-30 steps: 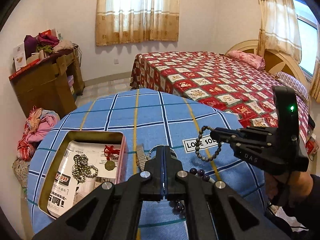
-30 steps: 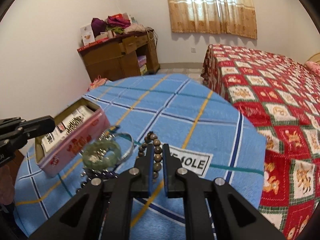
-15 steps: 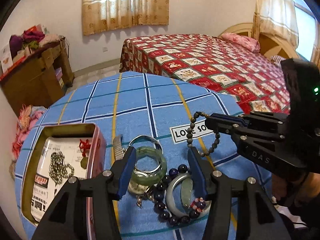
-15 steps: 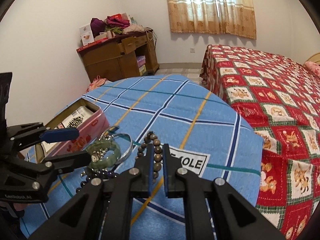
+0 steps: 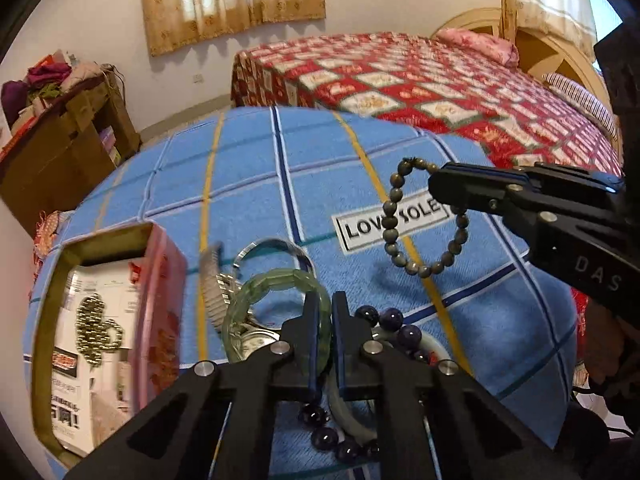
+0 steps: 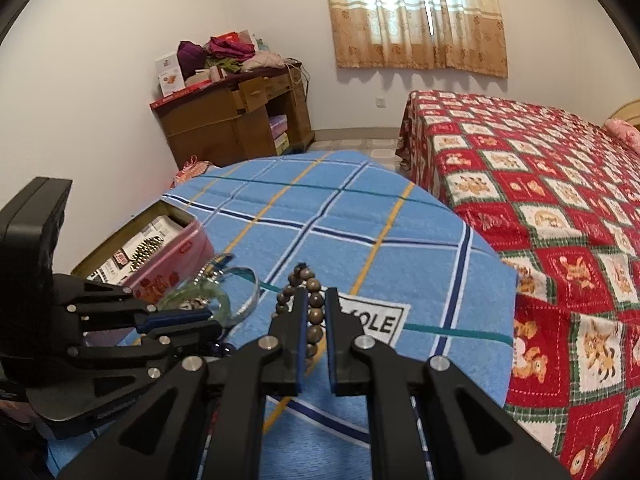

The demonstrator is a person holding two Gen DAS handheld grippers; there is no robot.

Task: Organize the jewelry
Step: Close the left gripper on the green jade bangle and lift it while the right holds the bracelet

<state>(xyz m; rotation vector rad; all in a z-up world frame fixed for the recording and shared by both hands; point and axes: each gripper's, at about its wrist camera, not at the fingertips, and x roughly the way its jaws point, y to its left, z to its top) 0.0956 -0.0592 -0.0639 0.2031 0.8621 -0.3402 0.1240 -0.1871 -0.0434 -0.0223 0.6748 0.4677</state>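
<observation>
My left gripper (image 5: 322,312) is down on the jewelry pile on the blue plaid cloth, its jaws closing with the rim of the green jade bangle (image 5: 272,280) pinched between the pads. From the right wrist view the left gripper (image 6: 212,320) sits low at the left, on the green bangle (image 6: 196,300). My right gripper (image 6: 316,308) is shut on a brown bead bracelet (image 6: 314,302), and that brown bead bracelet (image 5: 424,268) hangs from the right gripper (image 5: 436,188) above the cloth. The pink tin (image 5: 160,300) stands open at the left.
A metal bead chain (image 5: 94,332) lies in the tin. A dark purple bead bracelet (image 5: 394,320), a silver bangle (image 5: 272,244), a watch strap (image 5: 212,280) and a pale bangle (image 5: 352,412) lie around the left gripper. A red-quilted bed (image 5: 400,80) and a wooden desk (image 5: 60,148) stand beyond the table.
My left gripper opened wide, dropped onto the jewelry pile and closed on the green bangle. The right gripper has stayed still with the brown bead bracelet.
</observation>
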